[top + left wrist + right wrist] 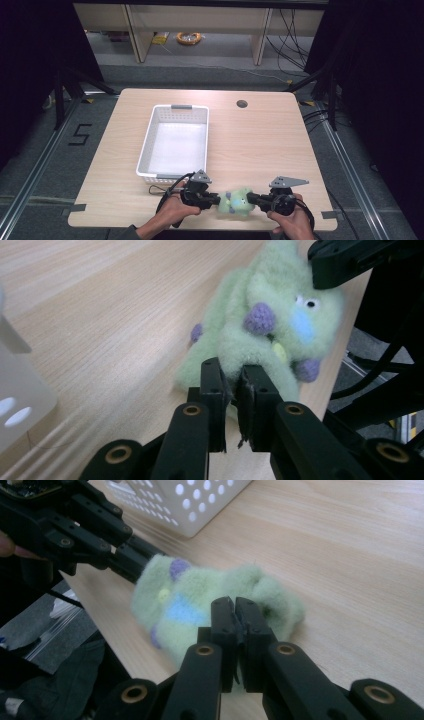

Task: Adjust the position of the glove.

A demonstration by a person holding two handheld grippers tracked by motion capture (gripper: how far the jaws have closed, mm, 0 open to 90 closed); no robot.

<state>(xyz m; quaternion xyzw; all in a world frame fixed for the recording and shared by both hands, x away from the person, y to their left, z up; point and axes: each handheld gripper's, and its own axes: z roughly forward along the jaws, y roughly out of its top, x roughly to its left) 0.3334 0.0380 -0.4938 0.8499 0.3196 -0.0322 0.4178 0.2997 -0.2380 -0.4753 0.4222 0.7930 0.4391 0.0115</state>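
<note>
A pale green plush toy (236, 201) with purple spots and a blue nose sits near the table's front edge, stretched between my two grippers. My left gripper (218, 200) comes in from the left and is shut on a fold of the toy (270, 330); its jaws (231, 371) pinch the fuzzy fabric. From the right, my right gripper (250, 199) is shut on the other side of the toy (190, 605), with its jaws (234, 605) pressed together on the fabric. Whether the toy rests on the wood or hangs just above it I cannot tell.
A white perforated basket (150, 145) stands on the wooden table (260, 140) just behind my left hand; its corner (185, 500) is in the right gripper view. A round cable hole (242, 104) lies at the back. The table's front edge is right under the toy.
</note>
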